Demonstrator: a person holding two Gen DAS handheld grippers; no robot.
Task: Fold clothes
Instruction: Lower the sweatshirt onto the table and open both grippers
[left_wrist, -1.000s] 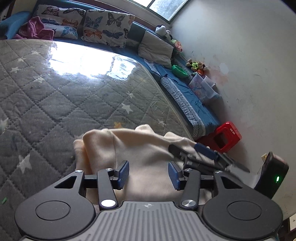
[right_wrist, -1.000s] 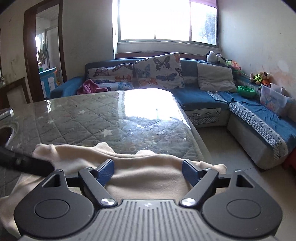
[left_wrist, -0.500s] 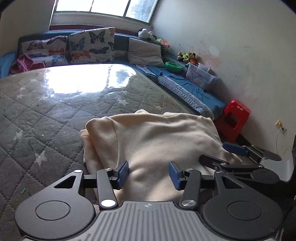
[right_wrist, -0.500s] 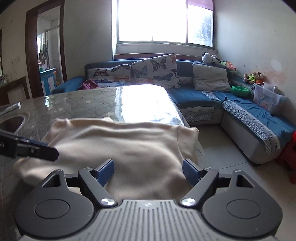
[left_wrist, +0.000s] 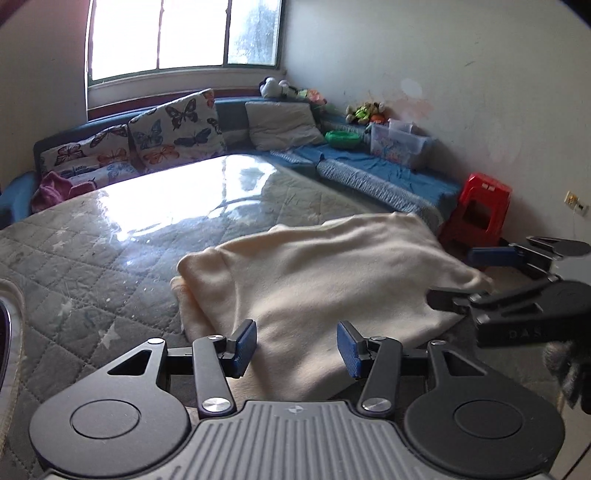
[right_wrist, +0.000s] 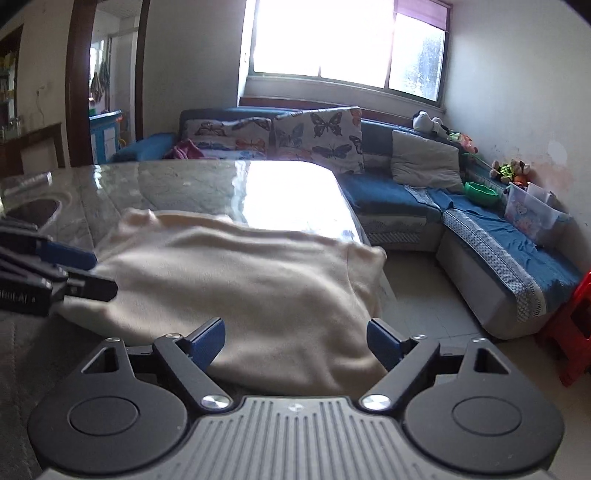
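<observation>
A cream folded garment (left_wrist: 325, 273) lies on the grey quilted table (left_wrist: 110, 258), near its front right corner; it also shows in the right wrist view (right_wrist: 240, 280). My left gripper (left_wrist: 295, 347) is open, its blue pads apart just above the garment's near edge, holding nothing. My right gripper (right_wrist: 295, 339) is open wide over the garment's near edge, empty. The right gripper shows at the right of the left wrist view (left_wrist: 517, 280), beside the garment's right side. The left gripper's fingers (right_wrist: 55, 269) show at the left of the right wrist view.
A blue corner sofa (right_wrist: 480, 229) with butterfly cushions (right_wrist: 317, 140) runs behind and right of the table. A red stool (left_wrist: 480, 210) stands on the floor at the right. A clear storage box (right_wrist: 532, 210) and green bowl (right_wrist: 480, 192) sit on the sofa. A doorway is at far left.
Both grippers have pulled back and risen from the garment, and both views have tilted up. The garment lies flatter and more spread. Both grippers stayed open.
</observation>
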